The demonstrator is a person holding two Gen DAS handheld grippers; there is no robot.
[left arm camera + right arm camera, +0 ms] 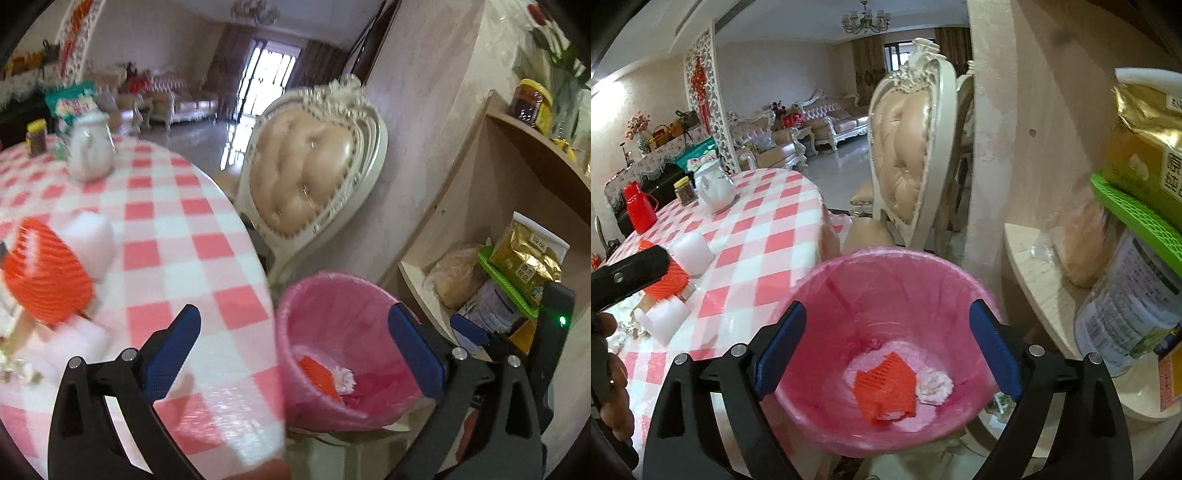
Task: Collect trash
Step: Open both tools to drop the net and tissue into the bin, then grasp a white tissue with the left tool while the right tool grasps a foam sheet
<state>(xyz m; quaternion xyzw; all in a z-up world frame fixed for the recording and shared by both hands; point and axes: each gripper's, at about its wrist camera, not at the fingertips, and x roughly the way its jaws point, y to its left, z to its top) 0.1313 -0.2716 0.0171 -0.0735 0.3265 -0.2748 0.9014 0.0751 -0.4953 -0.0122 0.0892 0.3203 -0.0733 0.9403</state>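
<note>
Now both your tongs, left (295, 339) and right (888, 334), gape empty over the pink-lined round bin (827, 280), its base cut off below.

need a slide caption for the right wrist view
Open right gripper above the pink-lined bin, where orange foam netting and a white wad lie at the bottom.
</note>
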